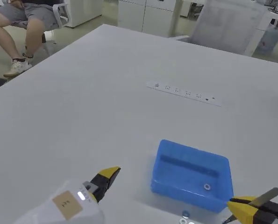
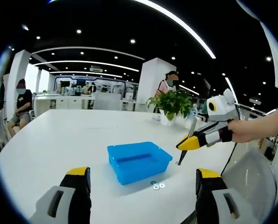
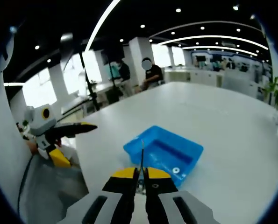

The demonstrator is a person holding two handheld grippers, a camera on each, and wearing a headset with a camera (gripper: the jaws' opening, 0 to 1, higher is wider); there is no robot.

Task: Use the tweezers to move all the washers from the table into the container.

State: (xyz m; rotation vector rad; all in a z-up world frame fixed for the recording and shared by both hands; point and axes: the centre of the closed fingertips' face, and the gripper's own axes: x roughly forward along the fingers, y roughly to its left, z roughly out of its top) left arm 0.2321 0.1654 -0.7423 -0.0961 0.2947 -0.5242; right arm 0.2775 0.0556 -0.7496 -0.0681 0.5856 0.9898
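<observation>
A blue container [image 1: 176, 158] stands on the white table with one washer [image 1: 206, 186] inside it. Two or three washers [image 1: 185, 215] lie on the table just before its near wall, also visible as washers [image 2: 156, 186] in the left gripper view. My right gripper [image 3: 141, 173] is shut on thin tweezers [image 3: 142, 156], whose tips hang over the container [image 3: 153, 144] near its washer [image 3: 176, 171]. In the head view the right gripper [image 1: 241, 210] sits at the bottom right. My left gripper [image 2: 142, 186] is open and holds nothing; it hovers left of the container [image 2: 138, 161].
A white power strip [image 1: 183, 92] lies on the table beyond the container. A person sits on a chair [image 1: 59, 14] at the far left. A potted plant [image 2: 172, 105] stands at the table's far end. Office chairs [image 1: 232, 23] stand behind the table.
</observation>
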